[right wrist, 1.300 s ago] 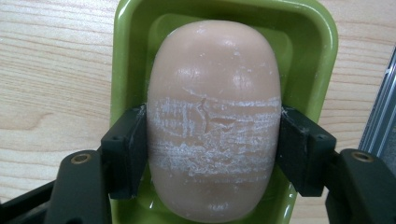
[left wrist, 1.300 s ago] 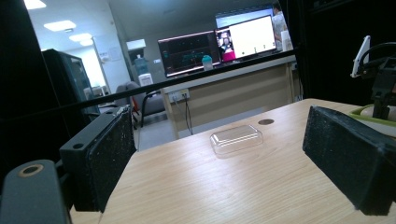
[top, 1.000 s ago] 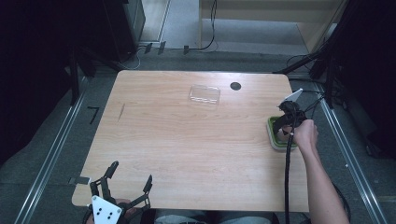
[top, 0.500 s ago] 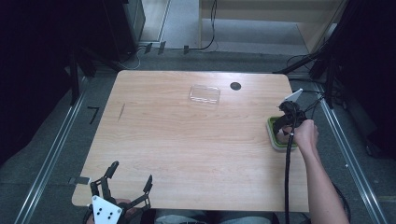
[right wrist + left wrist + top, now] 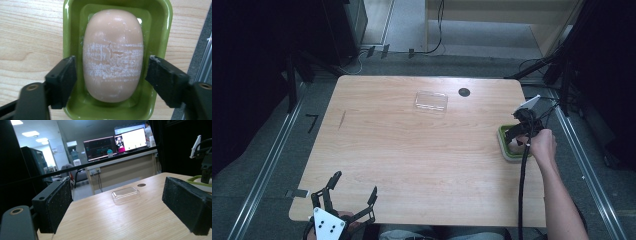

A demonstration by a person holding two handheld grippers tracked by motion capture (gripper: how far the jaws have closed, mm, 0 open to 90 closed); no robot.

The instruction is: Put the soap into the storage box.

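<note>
One bar of pale peach soap (image 5: pixel 113 56) is seen lying in one green dish (image 5: pixel 117 15), which sits near the right edge of the wooden table (image 5: pixel 412 150), about midway between near and far. The right gripper (image 5: pixel 112 75) is held over the dish with its jaws spread, one on each side of the soap, a gap left on both sides; nothing is clamped yet. The step in hand is judged to be the approach for a grasp on the soap. The next move calls for the jaws to be lowered a little and closed squarely across the bar's short width, gently, since the surface looks slick and scuffed white. The left gripper (image 5: pixel 344 205) is parked at the near left corner of the table, jaws wide apart and empty. One clear plastic lid (image 5: pixel 430 101) is seen far centre, well apart from the dish, and one dark round grommet (image 5: pixel 464 92) just beyond it. Count: one soap, one dish, one lid, two grippers.
</note>
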